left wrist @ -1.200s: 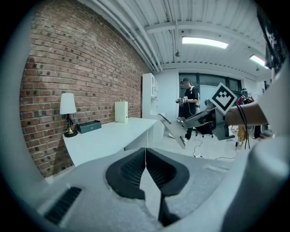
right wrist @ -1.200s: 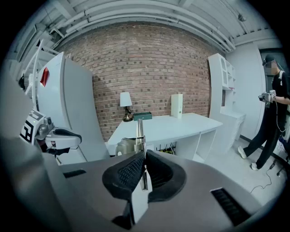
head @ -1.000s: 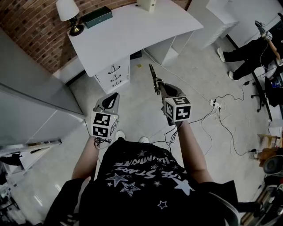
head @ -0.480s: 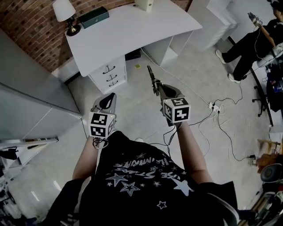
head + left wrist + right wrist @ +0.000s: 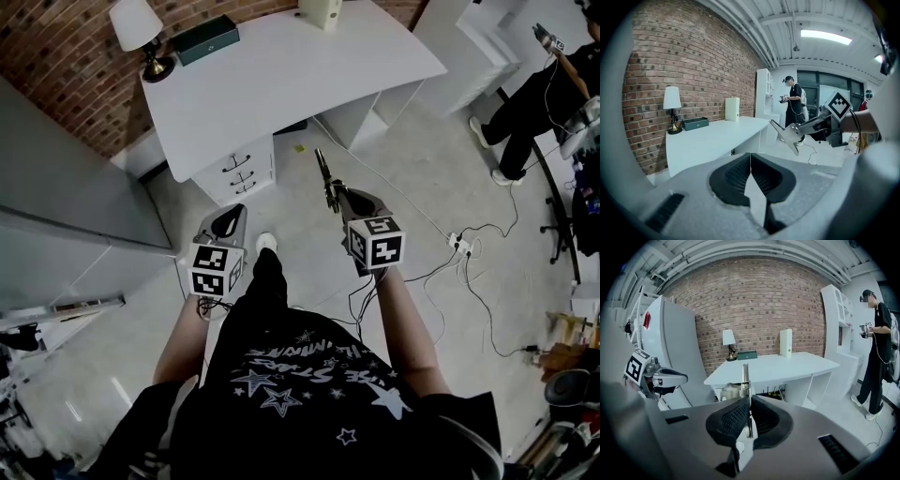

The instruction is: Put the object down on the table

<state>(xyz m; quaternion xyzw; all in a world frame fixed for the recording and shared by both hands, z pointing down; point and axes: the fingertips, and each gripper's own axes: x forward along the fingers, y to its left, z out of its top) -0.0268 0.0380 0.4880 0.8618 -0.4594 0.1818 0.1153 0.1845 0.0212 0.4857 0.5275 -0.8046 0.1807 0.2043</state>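
The person stands on the floor (image 5: pixel 309 225) short of the white table (image 5: pixel 281 75), on the side where its drawers (image 5: pixel 239 171) are, with a gripper in each hand. The right gripper (image 5: pixel 337 195) has its fingers (image 5: pixel 733 420) clamped on a thin metal tool (image 5: pixel 324 172). The tool sticks out past the fingertips toward the table, up in the air and well apart from the tabletop. The left gripper (image 5: pixel 236 212) also points at the table, its fingers pressed together with nothing between them.

At the table's end by the brick wall (image 5: pixel 75 56), a lamp (image 5: pixel 137 21) and a dark green box (image 5: pixel 206 38) stand just beside each other. A white upright box (image 5: pixel 322 9) stands further along the table's back edge. Beyond the table's other end stands another person (image 5: pixel 530 89), and cables (image 5: pixel 469 253) trail over the floor on that side.
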